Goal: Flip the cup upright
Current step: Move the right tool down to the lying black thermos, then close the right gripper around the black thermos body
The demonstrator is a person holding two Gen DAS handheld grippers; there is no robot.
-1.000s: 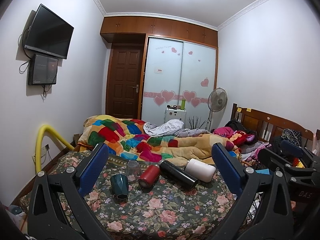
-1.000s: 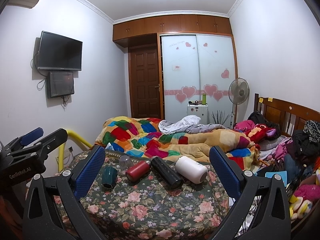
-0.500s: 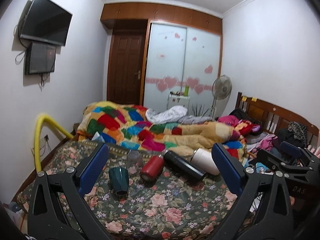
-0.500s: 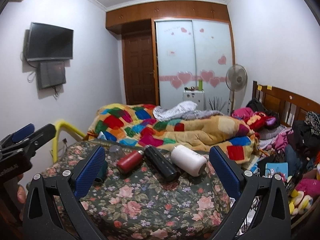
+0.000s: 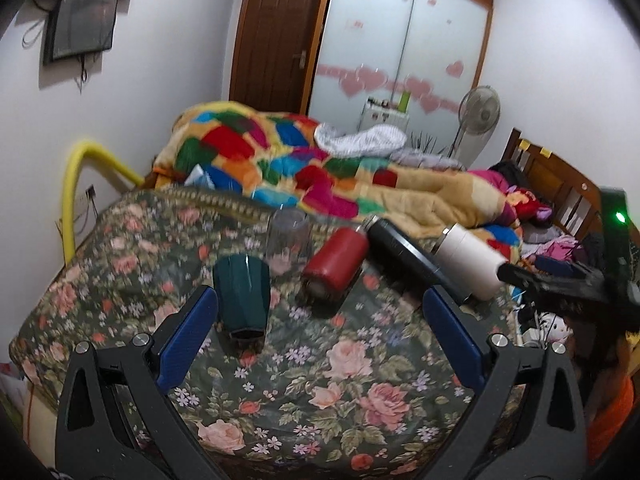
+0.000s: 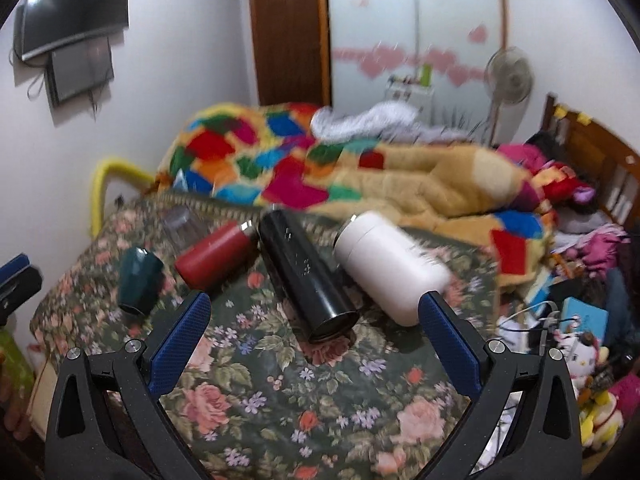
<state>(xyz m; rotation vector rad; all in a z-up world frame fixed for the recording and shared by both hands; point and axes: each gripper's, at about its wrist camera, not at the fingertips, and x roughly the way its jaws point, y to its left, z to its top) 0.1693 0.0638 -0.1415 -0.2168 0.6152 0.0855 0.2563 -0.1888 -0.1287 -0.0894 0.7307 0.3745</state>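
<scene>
We have dropped both grippers toward the floral bedspread (image 5: 344, 376) over the last second, so the cups loom larger now. Our left gripper (image 5: 320, 332) and right gripper (image 6: 314, 334) both gape wide, holding nothing. Just ahead lie the green cup (image 5: 242, 298), red flask (image 5: 336, 266), black flask (image 6: 306, 276) and white flask (image 6: 390, 266), all on their sides, none yet righted. Behind stands a clear glass (image 5: 288, 236).
</scene>
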